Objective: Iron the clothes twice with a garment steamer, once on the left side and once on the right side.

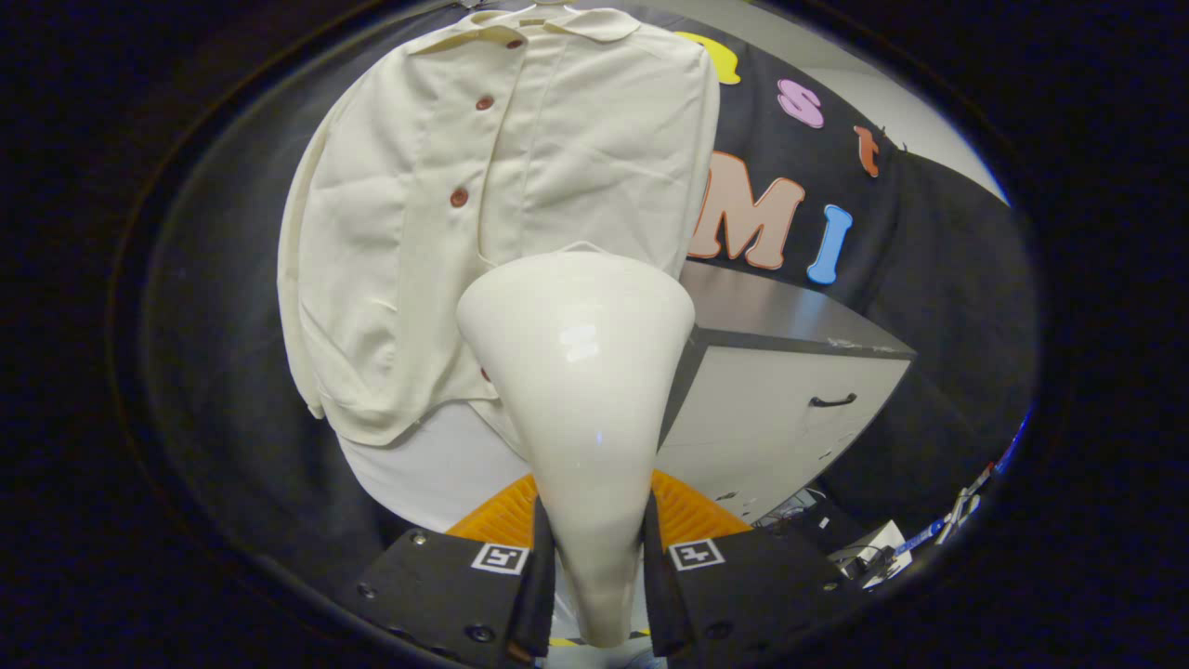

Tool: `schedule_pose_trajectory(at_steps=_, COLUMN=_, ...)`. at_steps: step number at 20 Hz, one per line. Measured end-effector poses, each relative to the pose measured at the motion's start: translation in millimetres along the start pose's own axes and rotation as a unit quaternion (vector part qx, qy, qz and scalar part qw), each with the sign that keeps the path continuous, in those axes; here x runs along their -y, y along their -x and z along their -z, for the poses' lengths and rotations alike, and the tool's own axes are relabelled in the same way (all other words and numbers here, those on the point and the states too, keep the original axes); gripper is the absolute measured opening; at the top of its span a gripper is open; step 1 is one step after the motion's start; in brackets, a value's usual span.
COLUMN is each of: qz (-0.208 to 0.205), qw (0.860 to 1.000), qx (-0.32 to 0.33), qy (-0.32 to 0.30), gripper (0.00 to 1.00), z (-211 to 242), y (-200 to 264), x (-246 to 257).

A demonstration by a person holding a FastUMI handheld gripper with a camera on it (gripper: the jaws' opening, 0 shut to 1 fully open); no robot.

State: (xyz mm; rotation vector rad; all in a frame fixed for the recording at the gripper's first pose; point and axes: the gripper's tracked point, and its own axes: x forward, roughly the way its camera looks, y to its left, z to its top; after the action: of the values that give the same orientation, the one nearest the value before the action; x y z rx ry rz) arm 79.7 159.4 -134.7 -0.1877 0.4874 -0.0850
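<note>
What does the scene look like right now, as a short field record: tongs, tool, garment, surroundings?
tongs: tongs shut on the garment steamer, one finger pressing each side of its handle
tool: white garment steamer, wide head pointing ahead at the shirt
garment: cream button-up shirt hanging beyond the steamer head, creased, buttons fastened
contact: cannot tell if the head touches the fabric
surroundings: grey cabinet with a dark handle, beside the shirt

From my remote seat, the cone-shaped white garment steamer (581, 372) clamped between both fingers of the gripper (594, 576) looks like glossy, smooth plastic with a bright glint on it. The cream button-front shirt (464, 204) hanging beyond it is matt woven cloth, lightly creased. The grey drawer cabinet (790, 409) has a flat, dull-finished top.
</note>
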Motion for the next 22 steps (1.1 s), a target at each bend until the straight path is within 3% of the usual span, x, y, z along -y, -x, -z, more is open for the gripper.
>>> schedule_pose_trajectory(at_steps=13, qz=-0.032, qw=0.996, qx=0.078, qy=-0.01, gripper=0.41, z=-80, y=64, x=27)
schedule_pose_trajectory(at_steps=22, qz=-0.052, qw=0.988, qx=0.136, qy=-0.044, gripper=0.4, z=-112, y=108, x=63)
